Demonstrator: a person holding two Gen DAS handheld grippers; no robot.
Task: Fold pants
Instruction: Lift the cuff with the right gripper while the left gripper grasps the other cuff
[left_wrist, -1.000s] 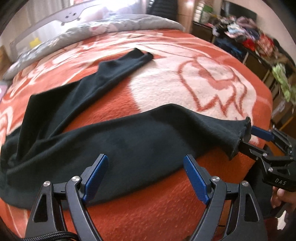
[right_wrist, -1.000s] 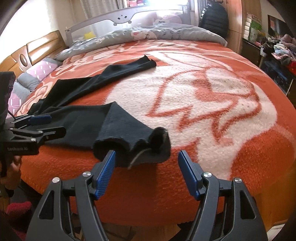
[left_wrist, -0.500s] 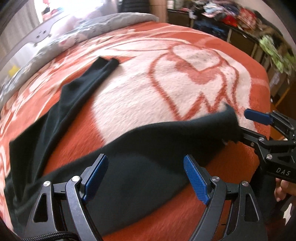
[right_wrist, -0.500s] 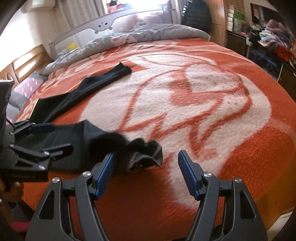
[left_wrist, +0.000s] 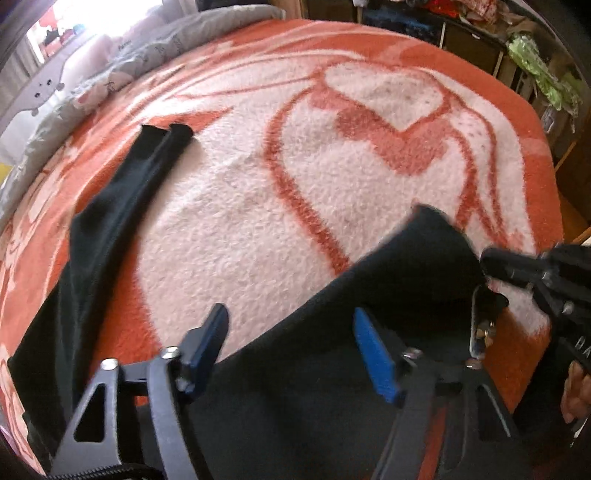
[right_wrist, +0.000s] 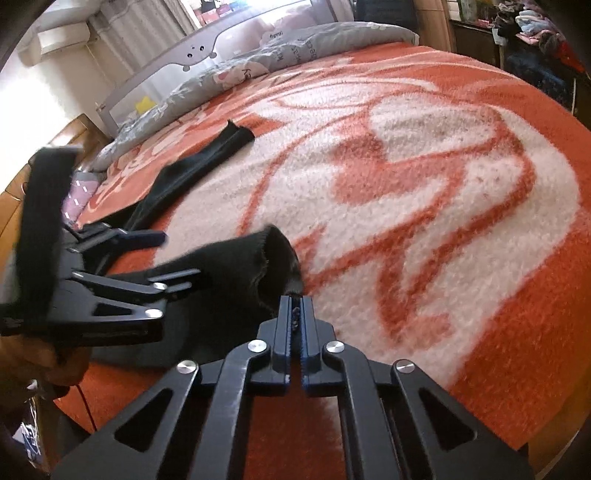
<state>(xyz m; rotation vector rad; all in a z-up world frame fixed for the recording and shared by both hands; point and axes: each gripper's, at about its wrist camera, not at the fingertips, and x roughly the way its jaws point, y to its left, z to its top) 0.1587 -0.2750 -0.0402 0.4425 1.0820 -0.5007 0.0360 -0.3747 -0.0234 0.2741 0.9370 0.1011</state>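
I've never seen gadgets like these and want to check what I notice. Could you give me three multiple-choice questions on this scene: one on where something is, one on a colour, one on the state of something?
1. Where do the pants lie?
A. on the floor
B. on the bed's blanket
C. over a chair

2. What colour are the pants?
A. black
B. blue
C. grey

3. How is the right gripper?
A. wide open
B. shut on nothing
C. shut on a leg's cuff

Answers:
1. B, both legs spread over the orange and white blanket.
2. A, the cloth is black throughout.
3. C, its pads meet with the cuff's edge pinched at their tips.
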